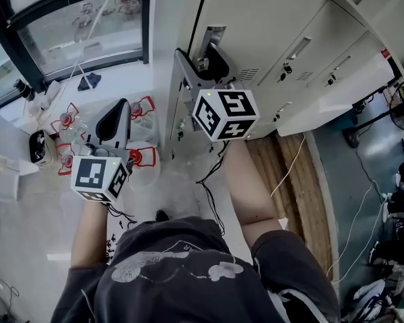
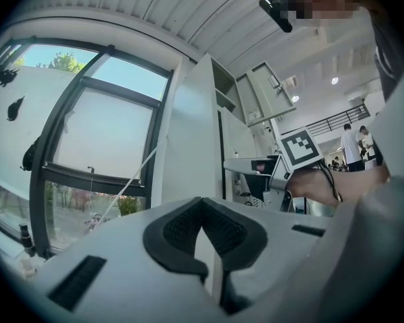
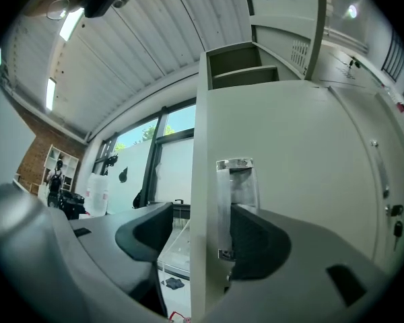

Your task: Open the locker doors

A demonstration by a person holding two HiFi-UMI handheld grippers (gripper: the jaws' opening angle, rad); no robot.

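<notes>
Locker bank [image 1: 289, 19]: cream metal, fills the space ahead and to the right of the right jaws. No brand or numbering readable on any door.

Window [image 2: 101, 133]: dark frame, ahead and left of the left jaws, with sky and trees behind it.

Upper compartment [image 3: 234, 66]: stands open, high above the right jaws, shelf visible inside.

Locker door [image 3: 289, 180]: ajar. Its free edge runs vertically between the right jaws. The door face is on the right pad's side, and window shows past the left pad.

Right gripper [image 3: 202, 229]: jaws spread wide, straddling that door edge. The right pad sits just beside the handle. The left pad stands clear of the edge with a visible gap, so no pinch.

Left gripper [image 2: 203, 210]: jaws pressed together, nothing between them. It is left of the right gripper and apart from the door, with the locker side panel and window ahead of it.

Marker cubes [image 1: 225, 113]: black-and-white square patterns only, no text.

Handle [image 3: 237, 180]: bright recessed metal plate near the door edge, rising just above the right pad.

Locks [image 3: 392, 212]: small, on neighbouring doors far right of the right jaws.

Red tag [image 1: 385, 52]: on a far locker, too small to read.
</notes>
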